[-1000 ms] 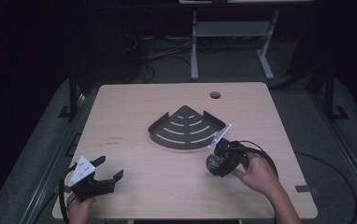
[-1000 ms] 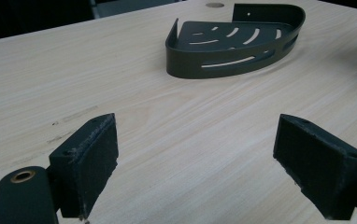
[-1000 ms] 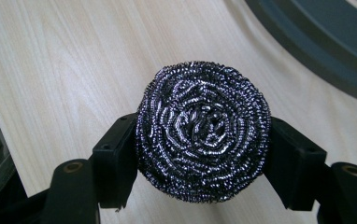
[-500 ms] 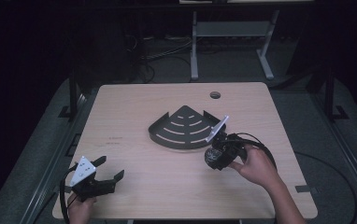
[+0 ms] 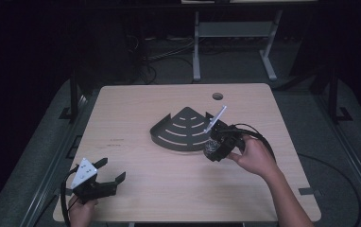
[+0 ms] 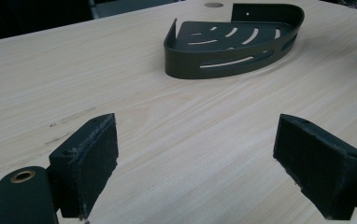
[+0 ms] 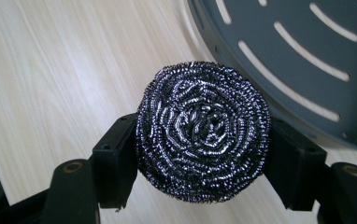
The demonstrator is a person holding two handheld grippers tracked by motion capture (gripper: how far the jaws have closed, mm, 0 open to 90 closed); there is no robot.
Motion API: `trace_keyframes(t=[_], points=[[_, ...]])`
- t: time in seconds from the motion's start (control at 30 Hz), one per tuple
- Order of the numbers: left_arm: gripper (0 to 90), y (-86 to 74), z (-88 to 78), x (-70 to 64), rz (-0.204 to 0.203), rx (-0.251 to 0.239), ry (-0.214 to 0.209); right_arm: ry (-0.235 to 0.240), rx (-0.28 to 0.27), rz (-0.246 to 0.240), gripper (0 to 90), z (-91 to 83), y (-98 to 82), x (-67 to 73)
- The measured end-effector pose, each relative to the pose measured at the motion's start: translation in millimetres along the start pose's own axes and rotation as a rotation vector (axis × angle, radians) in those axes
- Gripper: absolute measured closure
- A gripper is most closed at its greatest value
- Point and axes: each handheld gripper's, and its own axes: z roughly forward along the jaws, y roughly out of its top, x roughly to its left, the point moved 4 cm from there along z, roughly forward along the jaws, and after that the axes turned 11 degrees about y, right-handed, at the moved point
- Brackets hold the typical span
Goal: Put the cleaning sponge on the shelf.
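Observation:
A round steel wool scourer sits squeezed between the jaws of my right gripper, held in the air above the table. In the high view that right gripper hovers at the near right rim of a dark fan-shaped corner shelf with curved slots, which lies flat on the wooden table. The shelf fills the upper right of the right gripper view. My left gripper rests near the table's front left corner, jaws wide apart with nothing between them. The left gripper view looks across bare wood toward the shelf.
A round cable hole is cut in the table's far right part. The right gripper's black cable loops over the table behind the hand. Dark floor, table legs and cables lie beyond the far edge.
My right gripper has moved left and away with the scourer, from the open table up to the shelf's near right rim. The left gripper has stayed put.

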Motion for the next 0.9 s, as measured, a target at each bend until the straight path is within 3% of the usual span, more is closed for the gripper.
trace_keyframes(t=[0.4, 0.9], points=[[13.3, 0.6, -2.2, 1.7, -0.008, -0.012, 0.0, 0.01, 0.018, -0.014, 32.4, 4.8, 27.0, -12.1], [13.2, 0.8, -2.6, 0.5, -0.006, -0.017, -0.001, 0.013, 0.043, -0.006, 32.3, 4.2, 46.8, -27.0]])
